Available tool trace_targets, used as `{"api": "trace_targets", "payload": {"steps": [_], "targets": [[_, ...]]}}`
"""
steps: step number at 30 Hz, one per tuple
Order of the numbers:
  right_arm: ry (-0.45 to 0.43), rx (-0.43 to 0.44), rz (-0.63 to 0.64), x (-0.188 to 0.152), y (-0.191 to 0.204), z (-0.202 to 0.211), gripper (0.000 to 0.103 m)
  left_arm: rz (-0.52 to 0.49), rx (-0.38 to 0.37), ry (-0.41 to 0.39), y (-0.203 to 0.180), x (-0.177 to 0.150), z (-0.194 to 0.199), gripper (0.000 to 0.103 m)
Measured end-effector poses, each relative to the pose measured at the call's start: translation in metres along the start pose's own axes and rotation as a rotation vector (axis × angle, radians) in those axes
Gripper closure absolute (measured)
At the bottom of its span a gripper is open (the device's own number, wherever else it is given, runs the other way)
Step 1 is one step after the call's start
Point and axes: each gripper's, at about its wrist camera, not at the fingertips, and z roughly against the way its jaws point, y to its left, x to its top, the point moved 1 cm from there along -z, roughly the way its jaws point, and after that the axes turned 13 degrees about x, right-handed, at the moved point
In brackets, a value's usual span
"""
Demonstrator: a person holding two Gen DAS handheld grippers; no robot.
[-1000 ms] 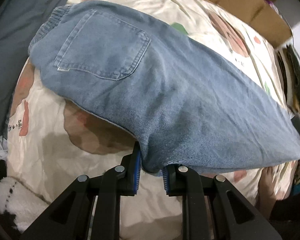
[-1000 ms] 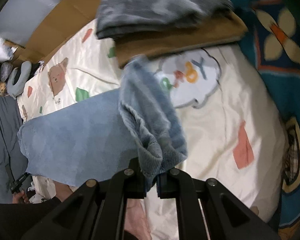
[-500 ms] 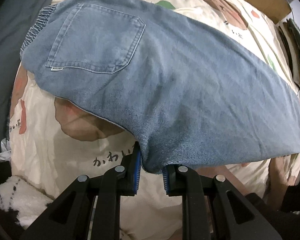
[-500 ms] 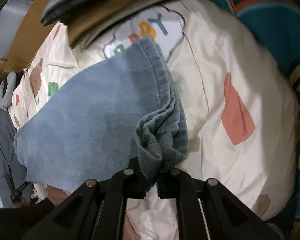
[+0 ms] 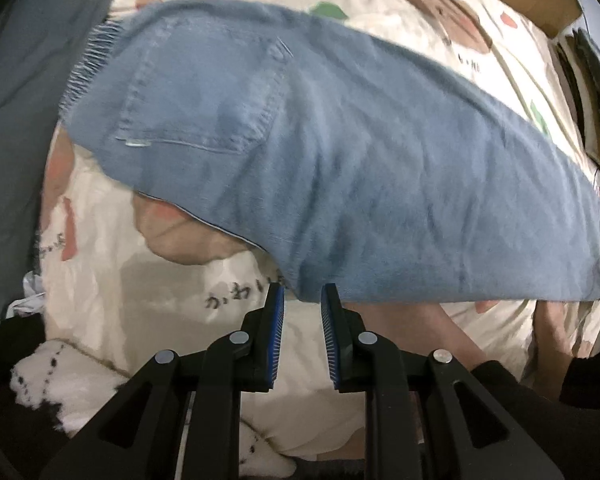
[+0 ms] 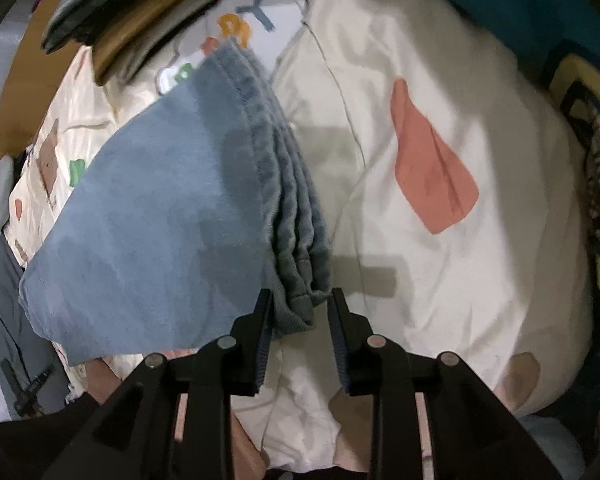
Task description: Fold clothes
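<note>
A pair of light blue jeans (image 5: 380,168) is stretched, folded lengthwise, above a cream quilt (image 5: 148,272) printed with bears and coloured patches. In the left wrist view the back pocket (image 5: 204,92) and the elastic waistband (image 5: 88,64) are seen at the far left end of the jeans, and the cloth runs from there to the right edge of the quilt.

The lower fold of the jeans is pinched by the left gripper (image 5: 302,300): the denim edge is seen pressed between the two blue pads (image 5: 277,320), and the cloth is held up clear of the quilt so that a shadow is cast beneath it.

In the right wrist view the hem end of the jeans (image 6: 292,184) is seen as a stack of folded layers lying on the quilt (image 6: 440,80), with the rest of the denim spread out to the left. The jaws of the right gripper (image 6: 300,308) are opening; the bunched hem corner is still between them, but a gap is seen on the right side and the cloth is no longer squeezed.

Beyond the hem, at the far edge of the quilt, a pile of folded clothes (image 6: 140,12) in brown and grey is seen, and a teal patterned blanket (image 6: 540,20) lies to the right of the quilt.
</note>
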Motion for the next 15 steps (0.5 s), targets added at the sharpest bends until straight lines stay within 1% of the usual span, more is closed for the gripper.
{"api": "trace_targets", "payload": {"steps": [3, 5, 8, 10, 13, 15], "targets": [[-0.027, -0.030, 0.037, 0.003, 0.008, 0.011, 0.078, 0.049, 0.006, -0.017, 0.020, 0.001, 0.007, 0.083], [-0.049, -0.054, 0.050, 0.005, 0.011, 0.019, 0.077, 0.088, 0.013, -0.026, 0.022, 0.003, 0.010, 0.083], [-0.084, -0.091, 0.054, 0.011, 0.009, 0.032, 0.076, 0.137, 0.012, -0.053, 0.050, 0.026, 0.014, 0.083], [-0.095, -0.096, 0.055, 0.021, 0.001, 0.038, 0.076, 0.168, 0.011, -0.069, 0.067, 0.043, 0.009, 0.083], [-0.111, -0.084, 0.059, 0.032, 0.004, 0.041, 0.076, 0.199, 0.018, -0.087, 0.058, 0.051, 0.005, 0.083], [-0.122, -0.085, 0.075, 0.038, 0.009, 0.041, 0.076, 0.208, 0.031, -0.107, 0.053, 0.050, 0.016, 0.083]]}}
